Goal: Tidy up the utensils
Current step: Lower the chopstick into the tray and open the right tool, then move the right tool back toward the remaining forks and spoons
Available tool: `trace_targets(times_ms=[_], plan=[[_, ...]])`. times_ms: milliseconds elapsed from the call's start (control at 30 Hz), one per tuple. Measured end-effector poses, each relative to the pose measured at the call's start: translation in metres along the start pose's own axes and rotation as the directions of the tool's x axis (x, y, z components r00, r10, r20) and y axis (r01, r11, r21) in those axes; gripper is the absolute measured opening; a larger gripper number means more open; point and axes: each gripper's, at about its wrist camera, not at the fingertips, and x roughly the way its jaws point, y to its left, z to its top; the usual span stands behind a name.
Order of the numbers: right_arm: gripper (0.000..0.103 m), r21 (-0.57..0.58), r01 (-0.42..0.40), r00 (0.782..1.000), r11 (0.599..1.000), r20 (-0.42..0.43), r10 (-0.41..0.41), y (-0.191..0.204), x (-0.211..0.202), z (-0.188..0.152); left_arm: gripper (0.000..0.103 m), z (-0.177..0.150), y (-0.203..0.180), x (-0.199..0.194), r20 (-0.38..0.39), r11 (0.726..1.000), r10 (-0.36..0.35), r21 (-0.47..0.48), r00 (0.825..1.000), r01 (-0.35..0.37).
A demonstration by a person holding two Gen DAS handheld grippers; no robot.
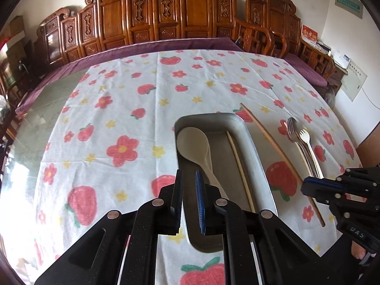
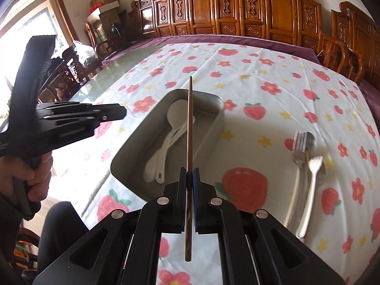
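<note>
A grey metal tray point(image 1: 251, 147) point(image 2: 133, 149) sits on the flowered tablecloth. In it lie white spoons point(image 1: 194, 147) point(image 2: 175, 118) and one pale chopstick point(image 1: 239, 166). My right gripper point(image 2: 190, 173) point(image 1: 306, 186) is shut on a brown chopstick point(image 2: 190, 123) point(image 1: 273, 142), holding it over the tray's right side, tip pointing away. My left gripper point(image 1: 188, 178) point(image 2: 121, 111) hovers over the tray's near left edge, jaws slightly apart and empty. Metal forks point(image 1: 294, 130) point(image 2: 301, 147) and a white plastic fork point(image 1: 308, 142) point(image 2: 311, 185) lie right of the tray.
The round table has a glass top point(image 1: 42, 109) bare at the left beyond the cloth. Carved wooden chairs point(image 1: 166, 16) and a purple-cushioned bench point(image 1: 166, 45) line the far side. A wall point(image 1: 351, 47) stands at right.
</note>
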Motion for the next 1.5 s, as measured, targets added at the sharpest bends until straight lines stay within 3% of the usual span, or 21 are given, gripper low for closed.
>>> trace_targets(times_ms=[400, 600, 1000, 1267, 1500], plan=[[0.006, 0.076, -0.028, 0.999, 0.997, -0.038, 0.031, 0.022, 0.044, 0.025, 0.010, -0.002, 0.035, -0.033, 0.052, 0.999, 0.008, -0.039, 0.999, -0.006], [0.006, 0.096, -0.004, 0.998, 0.995, -0.055, 0.009, 0.025, 0.065, 0.034, 0.010, -0.003, 0.044, -0.044, 0.070, 0.999, 0.015, -0.037, 0.997, -0.013], [0.006, 0.068, 0.036, 0.994, 0.997, -0.108, -0.029, 0.028, 0.096, 0.026, 0.010, -0.009, 0.055, -0.049, 0.069, 0.999, 0.020, -0.049, 0.997, -0.016], [0.007, -0.013, 0.030, 0.999, 0.999, -0.045, -0.031, 0.034, 0.079, 0.027, 0.010, -0.013, 0.052, -0.047, 0.057, 0.999, 0.021, -0.050, 0.998, -0.018], [0.007, -0.047, 0.044, 0.998, 0.998, 0.044, -0.042, 0.012, 0.024, 0.016, 0.010, -0.017, 0.029, -0.046, 0.056, 0.999, 0.006, -0.037, 0.998, -0.004]])
